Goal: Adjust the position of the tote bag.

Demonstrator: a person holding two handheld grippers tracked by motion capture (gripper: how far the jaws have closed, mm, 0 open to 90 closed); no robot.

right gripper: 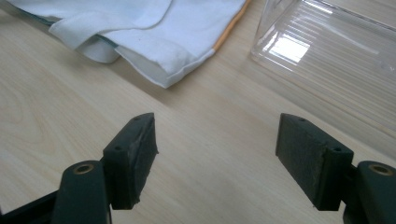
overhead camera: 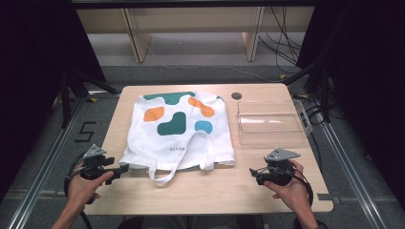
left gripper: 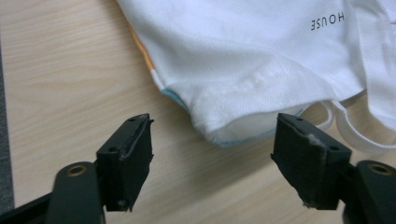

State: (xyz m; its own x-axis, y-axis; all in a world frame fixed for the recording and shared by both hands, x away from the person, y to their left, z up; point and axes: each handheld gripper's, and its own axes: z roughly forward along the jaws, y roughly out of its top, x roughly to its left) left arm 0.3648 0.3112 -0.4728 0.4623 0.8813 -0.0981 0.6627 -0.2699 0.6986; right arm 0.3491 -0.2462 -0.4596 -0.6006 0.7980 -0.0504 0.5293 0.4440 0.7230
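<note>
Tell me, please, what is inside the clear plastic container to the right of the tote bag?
The clear container looks empty; through its walls only the wooden table shows. Nothing in it seems covered.

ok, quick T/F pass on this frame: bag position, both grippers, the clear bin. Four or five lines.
1. The white tote bag lies flat on the table. True.
2. The left gripper is clamped on the bag's corner. False: its jaws stand apart, with the corner just ahead of them and untouched.
3. The clear plastic bin sits to the right of the bag in the high view. True.
4. The bag is stuffed inside the bin. False: the bin looks empty and the bag lies beside it.
5. The right gripper holds one of the bag's handles. False: its jaws are open over bare table, with nothing between them.
</note>
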